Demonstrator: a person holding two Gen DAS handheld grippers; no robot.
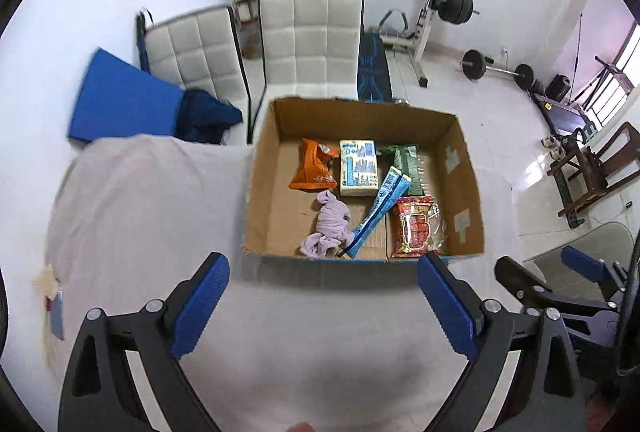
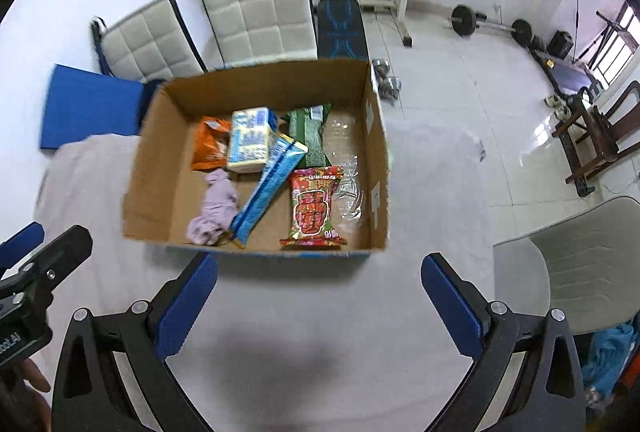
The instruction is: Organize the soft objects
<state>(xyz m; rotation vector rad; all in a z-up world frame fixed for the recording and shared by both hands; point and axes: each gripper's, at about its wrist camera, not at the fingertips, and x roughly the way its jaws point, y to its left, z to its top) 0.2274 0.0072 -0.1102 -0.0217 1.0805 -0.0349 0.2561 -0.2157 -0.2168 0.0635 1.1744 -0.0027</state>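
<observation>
An open cardboard box (image 1: 264,168) (image 2: 160,136) stands on a table under a pale cloth. Inside lie a crumpled lilac cloth (image 1: 330,224) (image 2: 216,208), an orange bag (image 1: 314,166) (image 2: 208,144), a pale yellow tissue pack (image 1: 359,166) (image 2: 252,138), a long blue packet (image 1: 380,210) (image 2: 270,184), a green packet (image 1: 406,162) (image 2: 310,132), a red snack bag (image 1: 416,226) (image 2: 314,208) and clear wrap (image 2: 348,188). My left gripper (image 1: 324,292) is open and empty in front of the box. My right gripper (image 2: 320,292) is open and empty, also in front of it.
The clothed table (image 1: 140,200) extends left of the box. Two white padded chairs (image 1: 308,36) and a blue mat (image 1: 120,104) stand behind. A barbell rack (image 1: 432,0) and weights (image 1: 496,70) are at the back, a pale chair (image 2: 580,256) at right.
</observation>
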